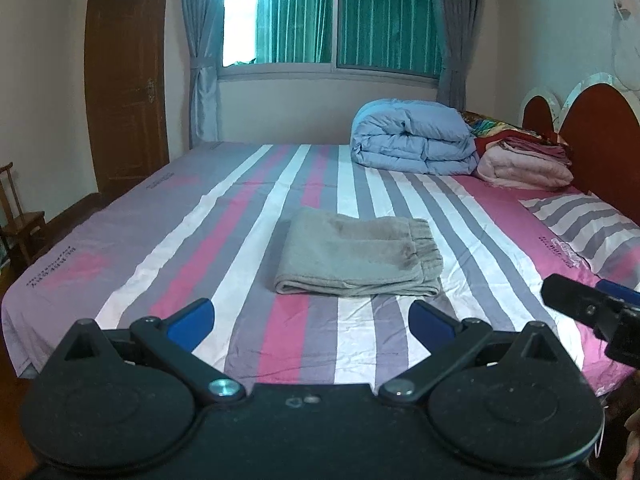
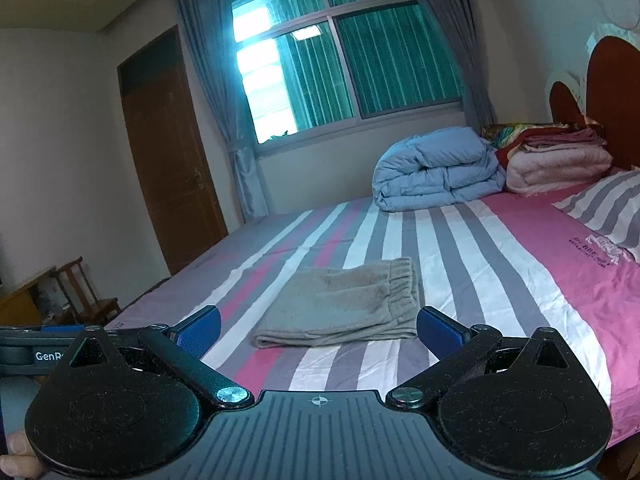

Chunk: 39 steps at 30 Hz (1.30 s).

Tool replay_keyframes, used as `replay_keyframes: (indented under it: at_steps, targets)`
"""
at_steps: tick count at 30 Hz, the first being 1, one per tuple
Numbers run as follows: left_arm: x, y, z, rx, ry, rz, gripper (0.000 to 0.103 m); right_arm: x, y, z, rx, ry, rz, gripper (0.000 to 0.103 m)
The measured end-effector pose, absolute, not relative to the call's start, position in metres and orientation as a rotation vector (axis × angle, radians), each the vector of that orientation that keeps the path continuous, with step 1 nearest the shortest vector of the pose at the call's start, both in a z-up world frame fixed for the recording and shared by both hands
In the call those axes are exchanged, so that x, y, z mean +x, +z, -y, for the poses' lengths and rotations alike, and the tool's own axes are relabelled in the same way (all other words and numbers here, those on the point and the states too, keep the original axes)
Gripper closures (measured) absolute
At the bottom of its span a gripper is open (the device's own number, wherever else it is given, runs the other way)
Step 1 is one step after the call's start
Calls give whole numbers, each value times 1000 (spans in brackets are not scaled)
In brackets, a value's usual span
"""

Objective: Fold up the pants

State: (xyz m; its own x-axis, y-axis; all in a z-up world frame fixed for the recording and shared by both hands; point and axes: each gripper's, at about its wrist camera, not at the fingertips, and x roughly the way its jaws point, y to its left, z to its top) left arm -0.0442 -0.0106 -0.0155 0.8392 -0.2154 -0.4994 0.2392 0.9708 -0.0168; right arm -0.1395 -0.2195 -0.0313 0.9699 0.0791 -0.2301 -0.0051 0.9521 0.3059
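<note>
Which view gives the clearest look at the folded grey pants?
The left wrist view: the pants lie whole and unobstructed on the striped bedsheet, seen from higher up, waistband and folded edges visible. The right wrist view shows them from a lower, tilted angle, with one tong pad covering their right corner.

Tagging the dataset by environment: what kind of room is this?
A home bedroom, most likely. A bed with a striped sheet fills the view, a folded blue duvet sits by the headboard, and a curtained window is behind. The folded pants lie mid-bed.
</note>
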Motion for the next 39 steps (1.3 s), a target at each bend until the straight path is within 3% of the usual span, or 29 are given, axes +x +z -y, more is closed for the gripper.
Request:
replay_keyframes:
  at_steps: [39]
  targets:
    - [-39, -21, 8, 58, -223, -536, 6, -128, -39, 224, 288, 12, -263, 0]
